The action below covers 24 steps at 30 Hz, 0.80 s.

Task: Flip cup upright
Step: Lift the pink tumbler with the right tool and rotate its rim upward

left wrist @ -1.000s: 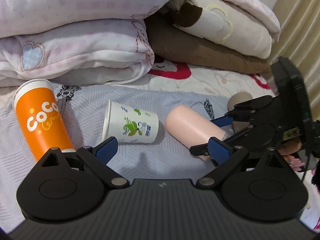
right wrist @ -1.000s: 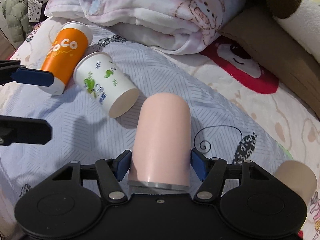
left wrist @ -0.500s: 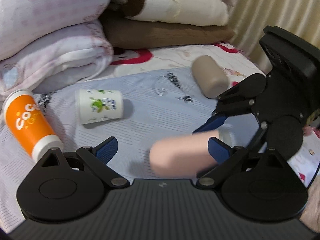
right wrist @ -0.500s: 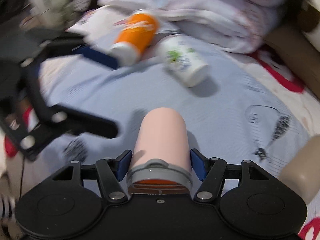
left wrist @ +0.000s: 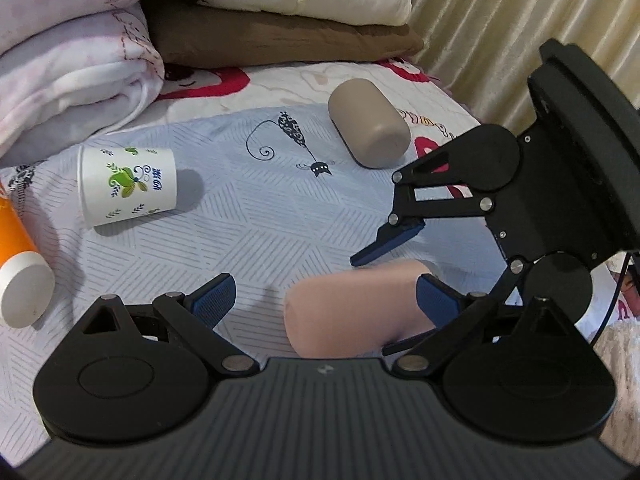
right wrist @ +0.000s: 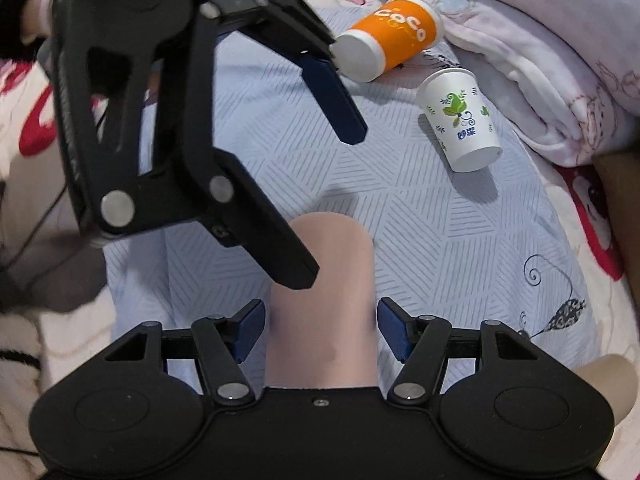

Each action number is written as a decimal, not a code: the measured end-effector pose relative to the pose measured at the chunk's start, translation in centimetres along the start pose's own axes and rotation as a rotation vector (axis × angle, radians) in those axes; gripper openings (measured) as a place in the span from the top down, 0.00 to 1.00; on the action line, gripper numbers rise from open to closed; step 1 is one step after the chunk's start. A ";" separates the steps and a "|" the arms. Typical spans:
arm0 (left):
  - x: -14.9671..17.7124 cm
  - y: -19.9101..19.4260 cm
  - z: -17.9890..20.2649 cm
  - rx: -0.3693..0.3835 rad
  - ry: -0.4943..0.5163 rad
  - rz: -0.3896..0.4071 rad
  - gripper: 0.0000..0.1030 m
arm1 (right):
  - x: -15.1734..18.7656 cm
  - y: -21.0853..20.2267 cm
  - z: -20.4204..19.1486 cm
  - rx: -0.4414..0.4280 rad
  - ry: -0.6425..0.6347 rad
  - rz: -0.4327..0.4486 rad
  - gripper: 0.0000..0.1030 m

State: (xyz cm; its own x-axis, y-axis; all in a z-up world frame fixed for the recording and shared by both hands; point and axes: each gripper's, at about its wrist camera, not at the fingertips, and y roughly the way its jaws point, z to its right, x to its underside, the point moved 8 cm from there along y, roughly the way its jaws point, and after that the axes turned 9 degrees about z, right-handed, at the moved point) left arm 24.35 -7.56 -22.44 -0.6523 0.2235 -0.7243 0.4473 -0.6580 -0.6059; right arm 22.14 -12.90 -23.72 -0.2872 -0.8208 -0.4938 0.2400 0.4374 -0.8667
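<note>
- Pink cup: smooth, matte, cylindrical with a rounded end, lying between the blue pads of the right gripper, rounded end pointing away from that camera.
- Right jaws: spread about the cup's width, a thin gap visible at each pad; grip or mere flanking, cannot tell.
- Same pink cup low in the left wrist view, between the right gripper's blue pads and just above the bed sheet.
- Left gripper: jaws wide, holding nothing, close beside the cup's rounded end.
- Left gripper in the right view: black linkage, blue pad, crowding the space over and left of the cup.
- Sheet: pale blue, hatched-line print, soft and slightly rumpled.
- Paper cup, white with green leaf print, on its side, well apart from the pink one.
- Orange cup, glossy, white-capped, on its side near folded quilts.
- Tan cup, matte, rounded, lying near the bed's right edge by a ribbed curtain.
- Open sheet between paper cup and tan cup.
</note>
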 end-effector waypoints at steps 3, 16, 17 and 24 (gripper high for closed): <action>0.0 0.2 0.1 0.007 0.005 -0.005 0.06 | -0.4 -0.8 0.3 0.019 0.030 0.032 0.33; -1.7 0.8 0.7 0.049 0.094 -0.066 0.06 | 1.6 -8.0 -2.7 0.095 0.452 0.295 0.28; -1.9 1.3 0.7 0.063 0.079 -0.081 0.06 | 1.7 -7.8 -3.4 0.073 0.539 0.313 0.30; -1.7 4.4 0.6 0.098 0.016 -0.170 0.26 | 3.5 -3.4 -4.0 -0.044 1.050 0.351 0.33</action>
State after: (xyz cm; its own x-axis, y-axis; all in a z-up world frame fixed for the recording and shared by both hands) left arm 27.03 -11.28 -23.66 -0.7030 0.3482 -0.6201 0.2697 -0.6763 -0.6855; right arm 16.59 -15.80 -22.86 -0.8582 0.0614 -0.5096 0.4348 0.6145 -0.6583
